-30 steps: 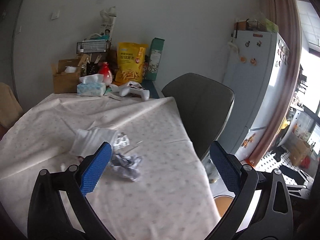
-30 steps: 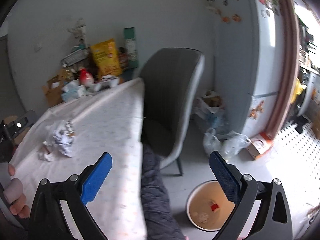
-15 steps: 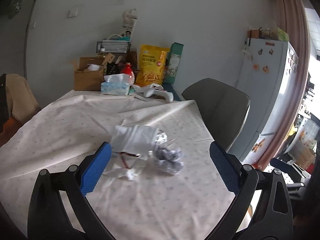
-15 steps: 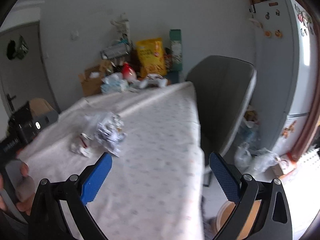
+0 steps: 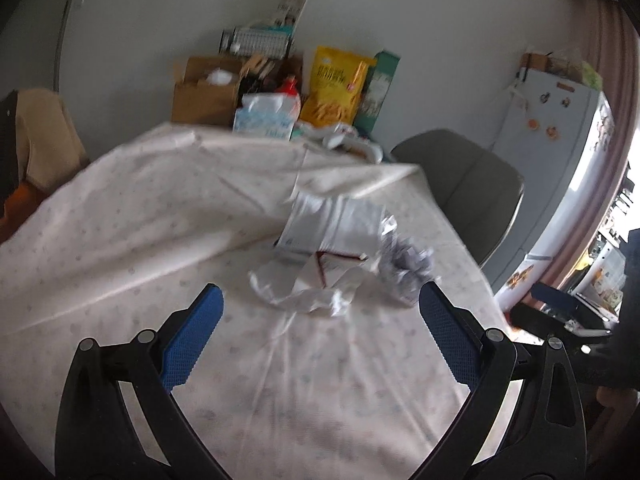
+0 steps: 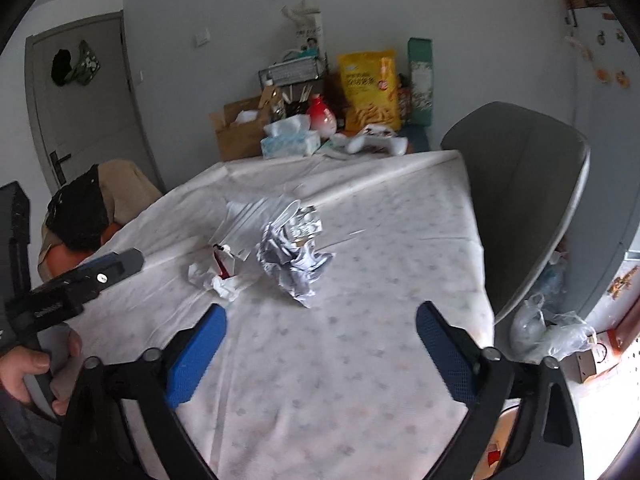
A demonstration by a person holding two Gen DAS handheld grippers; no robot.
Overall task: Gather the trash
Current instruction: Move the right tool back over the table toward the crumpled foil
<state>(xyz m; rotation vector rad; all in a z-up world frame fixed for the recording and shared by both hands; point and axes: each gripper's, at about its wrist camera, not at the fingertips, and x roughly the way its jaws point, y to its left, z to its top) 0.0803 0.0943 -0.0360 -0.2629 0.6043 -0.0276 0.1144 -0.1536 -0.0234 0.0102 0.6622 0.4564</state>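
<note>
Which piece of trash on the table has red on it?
The small torn wrapper at the near-left of the pile: it shows a red patch. The crumpled paper ball beside it is grey-white, and the flat white packet behind has no red.

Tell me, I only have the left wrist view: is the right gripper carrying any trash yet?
Observer: No. The right gripper has nothing between its fingers, and its jaws are closing a little.
Operator: Anything on the floor I can't see?
Observer: Clear plastic bags lie beside the grey chair.
Operator: What's behind my left side?
Observer: A grey door with something dark hanging on it.
</note>
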